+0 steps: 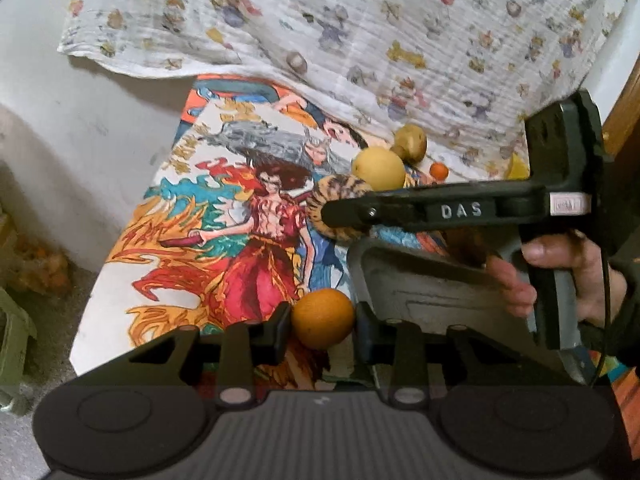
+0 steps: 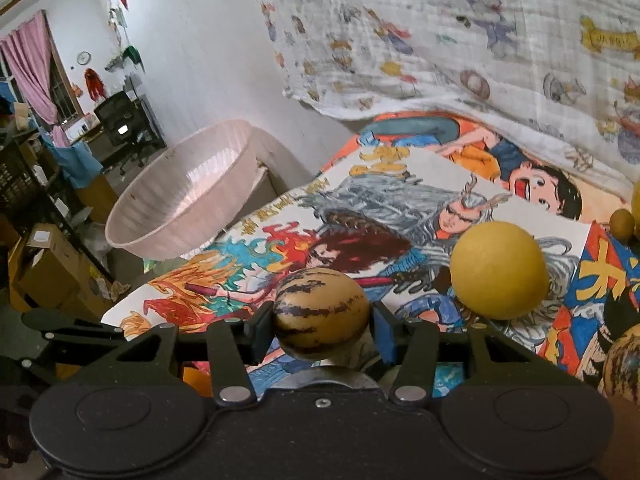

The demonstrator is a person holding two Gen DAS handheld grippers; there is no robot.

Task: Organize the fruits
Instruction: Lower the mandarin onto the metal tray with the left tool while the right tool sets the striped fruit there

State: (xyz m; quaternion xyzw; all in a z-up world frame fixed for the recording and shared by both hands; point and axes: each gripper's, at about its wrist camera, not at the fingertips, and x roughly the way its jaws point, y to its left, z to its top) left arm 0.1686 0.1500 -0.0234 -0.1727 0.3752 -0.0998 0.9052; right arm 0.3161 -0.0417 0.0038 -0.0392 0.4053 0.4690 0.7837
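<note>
An orange [image 1: 322, 318] sits between the fingers of my left gripper [image 1: 323, 330], and both pads press on its sides. A tan fruit with dark stripes [image 2: 320, 312] is clamped in my right gripper [image 2: 323, 320], just above the painted cartoon sheet [image 2: 380, 184]. In the left wrist view the right gripper [image 1: 332, 212] reaches in from the right with that striped fruit [image 1: 320, 196] at its tip, held by a person's hand [image 1: 560, 276]. A large yellow round fruit [image 2: 498, 270] lies right of the striped one.
A pink ribbed basin [image 2: 184, 188] stands off the sheet's left edge. More fruit lies at the back right: a brownish one [image 1: 410, 142], a small orange one [image 1: 439, 170], another striped one [image 2: 624, 368]. A white printed cloth [image 1: 360, 20] hangs behind. Boxes and shelves fill the room at left.
</note>
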